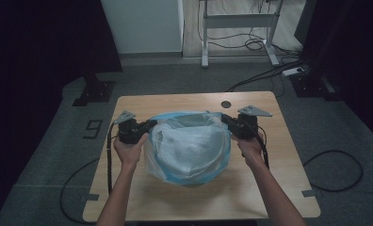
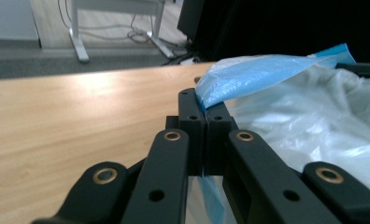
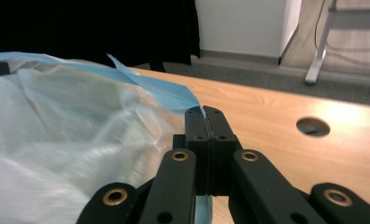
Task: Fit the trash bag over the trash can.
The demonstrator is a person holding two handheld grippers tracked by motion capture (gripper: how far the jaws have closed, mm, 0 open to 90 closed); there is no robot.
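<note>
Left tool clamped on the left edge of the blue bag, jaws fully together with film pinched between them. Right tool same on the bag's right edge, blue film caught at its tips. Bag sits mid-surface, held between both tools, mouth facing the far edge; whitish crumpled film inside. Round hole in the surface just past the right tool. "9" marked on the floor left of the surface. No print readable on the bag.
</note>
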